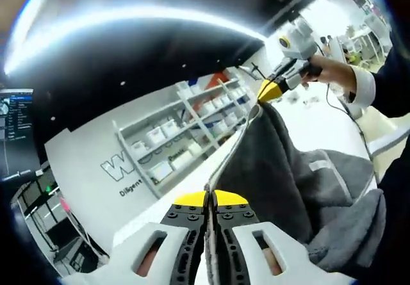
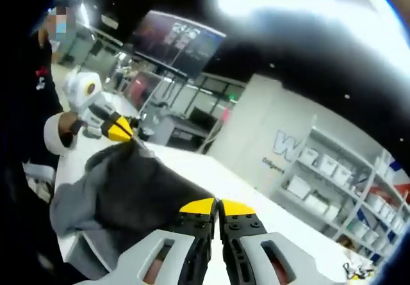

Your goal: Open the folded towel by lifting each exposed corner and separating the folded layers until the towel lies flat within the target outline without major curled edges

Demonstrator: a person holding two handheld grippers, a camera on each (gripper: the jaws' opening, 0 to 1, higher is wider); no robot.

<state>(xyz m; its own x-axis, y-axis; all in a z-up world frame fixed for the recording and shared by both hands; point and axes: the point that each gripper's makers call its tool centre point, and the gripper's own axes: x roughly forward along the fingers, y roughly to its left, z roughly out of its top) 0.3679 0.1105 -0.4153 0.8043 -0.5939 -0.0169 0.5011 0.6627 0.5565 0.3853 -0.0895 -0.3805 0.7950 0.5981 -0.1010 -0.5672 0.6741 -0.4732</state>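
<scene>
1. Yellow-tipped jaws of the left gripper [image 1: 211, 200] are seen pressed together on the top edge of the grey towel [image 1: 282, 170] in the left gripper view.
2. At the far end of that edge, the right gripper [image 1: 269, 91] is seen clamped on the towel's other corner, held by a hand [image 1: 328, 72] in a white cuff and dark sleeve.
3. In the right gripper view, the right gripper [image 2: 215, 205] is closed on the towel [image 2: 134, 195], and the left gripper [image 2: 122, 130] is pinched on the opposite corner.
4. The towel is held raised between both grippers, its lower part draped in folds over the white table [image 1: 320, 128].
5. White shelves [image 1: 186, 128] with boxes are seen along the wall behind.
</scene>
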